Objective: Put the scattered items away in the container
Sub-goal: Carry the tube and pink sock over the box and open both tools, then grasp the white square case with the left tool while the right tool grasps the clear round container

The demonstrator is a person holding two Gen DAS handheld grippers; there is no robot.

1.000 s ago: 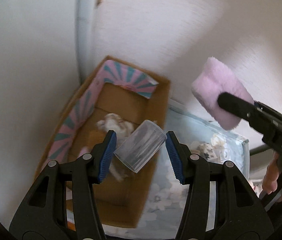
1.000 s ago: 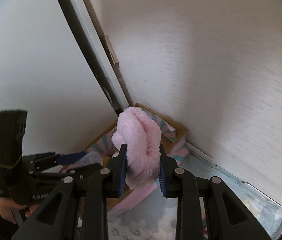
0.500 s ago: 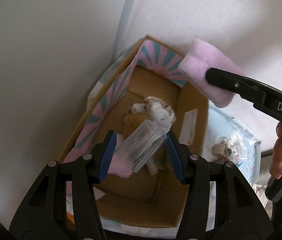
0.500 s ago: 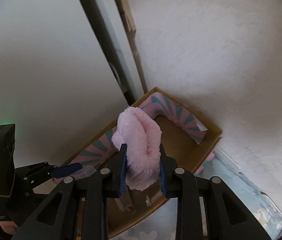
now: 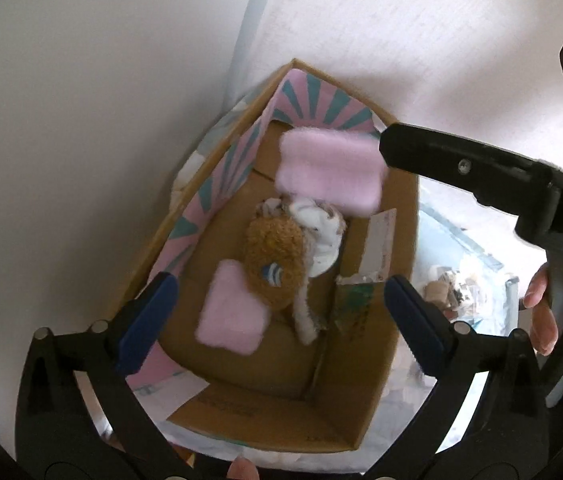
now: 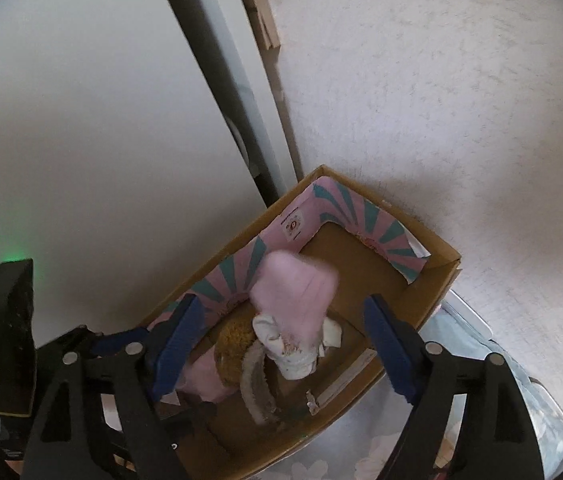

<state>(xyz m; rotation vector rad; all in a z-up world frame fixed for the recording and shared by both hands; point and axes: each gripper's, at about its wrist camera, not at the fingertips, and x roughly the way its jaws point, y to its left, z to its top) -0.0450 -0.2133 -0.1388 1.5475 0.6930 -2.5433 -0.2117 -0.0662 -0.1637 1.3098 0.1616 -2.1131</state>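
Cardboard box (image 5: 397,216) with pink-and-teal striped liner sits in the wall corner. From its left wall rightward lie one flat pink fluffy pad (image 5: 231,312), one brown plush toy (image 5: 275,264), one white cloth (image 5: 321,236); a second pink pad (image 5: 329,170) blurs above its far end, seemingly loose. All look light and soft, best pinched mid-body. Left gripper (image 5: 277,320) and right gripper (image 6: 281,344) both gape, empty.

Home interior, likely a bedroom corner. Textured white wallpaper (image 6: 441,100) meets a plain pale panel (image 6: 81,120) at a dark-edged frame (image 6: 217,92). Cardboard box (image 5: 401,280) with pink-and-teal printed flaps sits in the corner, holding a brown plush toy (image 5: 277,256), fuzzy pink cloths (image 5: 231,312), white socks (image 6: 293,352). Floral-print bedding (image 6: 361,440) underneath.
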